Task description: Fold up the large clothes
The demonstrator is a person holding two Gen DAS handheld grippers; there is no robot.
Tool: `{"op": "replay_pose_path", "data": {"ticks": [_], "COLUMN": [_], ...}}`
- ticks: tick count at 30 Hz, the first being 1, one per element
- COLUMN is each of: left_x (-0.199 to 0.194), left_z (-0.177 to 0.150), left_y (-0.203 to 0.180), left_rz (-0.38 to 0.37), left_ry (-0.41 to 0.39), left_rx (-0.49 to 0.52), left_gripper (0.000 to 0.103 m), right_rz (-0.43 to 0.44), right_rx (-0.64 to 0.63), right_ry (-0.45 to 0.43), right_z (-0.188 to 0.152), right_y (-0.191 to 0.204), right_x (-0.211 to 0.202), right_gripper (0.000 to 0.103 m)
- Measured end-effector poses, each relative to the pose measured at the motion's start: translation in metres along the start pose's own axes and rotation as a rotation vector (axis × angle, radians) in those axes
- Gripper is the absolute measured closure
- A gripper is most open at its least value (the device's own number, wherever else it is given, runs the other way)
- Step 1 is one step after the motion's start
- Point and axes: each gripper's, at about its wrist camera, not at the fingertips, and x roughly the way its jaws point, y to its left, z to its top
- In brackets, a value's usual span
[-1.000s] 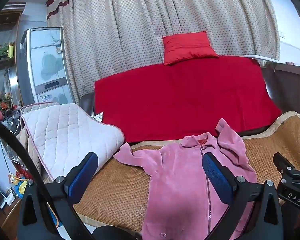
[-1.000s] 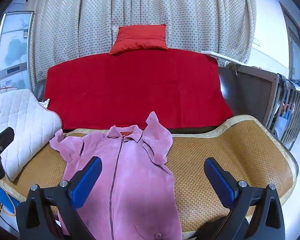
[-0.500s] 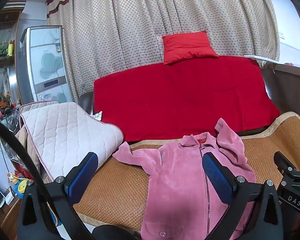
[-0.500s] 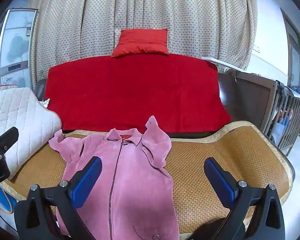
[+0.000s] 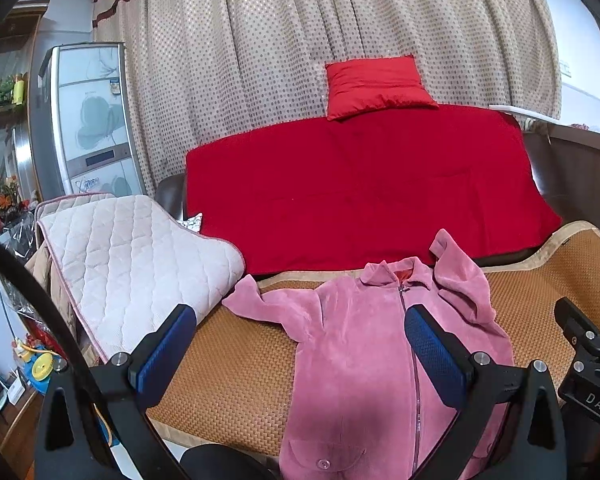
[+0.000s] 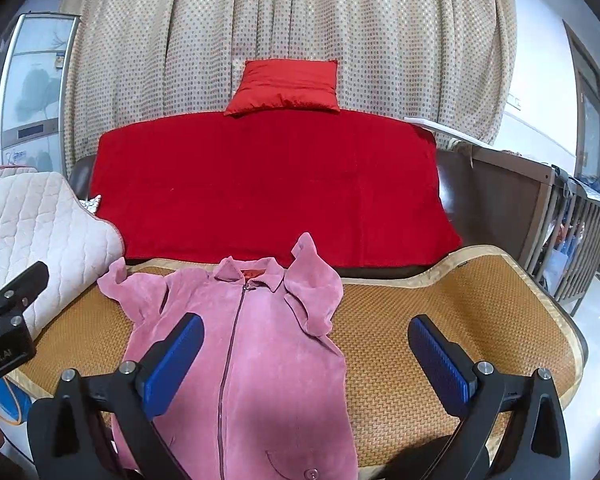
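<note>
A pink fleece zip jacket (image 5: 363,344) lies front up on a woven bamboo mat (image 5: 236,368), collar away from me. Its left sleeve (image 5: 260,304) spreads out toward the white pad; its right sleeve (image 5: 459,280) is folded over the chest. It also shows in the right wrist view (image 6: 260,344). My left gripper (image 5: 300,354) is open and empty, held above the jacket's lower left part. My right gripper (image 6: 305,354) is open and empty above the jacket's right side and the mat (image 6: 439,304).
A red blanket (image 5: 363,192) covers the sofa back behind the mat, with a red cushion (image 5: 375,86) on top. A white quilted pad (image 5: 132,264) lies on the left. A wooden crib (image 6: 571,232) stands on the right. A fridge (image 5: 88,120) stands at the far left.
Both grippers have shifted slightly; the jacket sits a little lower in the right view. Both stay open, and the jacket has not moved.
</note>
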Motion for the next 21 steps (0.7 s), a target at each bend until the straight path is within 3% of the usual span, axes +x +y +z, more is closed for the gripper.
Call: {"op": "replay_pose_path", "data": {"ticks": [21], "left_x": [0.0056], "left_z": [-0.0014], "left_y": [-0.0005], "left_rz": [-0.033], "left_ry": [0.017], "left_rx": [0.003], "left_gripper": [0.000], "right_rz": [0.004], "right_rx": [-0.005], "right_ry": [-0.002], "right_z": [0.0024], "right_y": [0.0022], "right_x": [-0.0037], "right_gripper": [0.000]}}
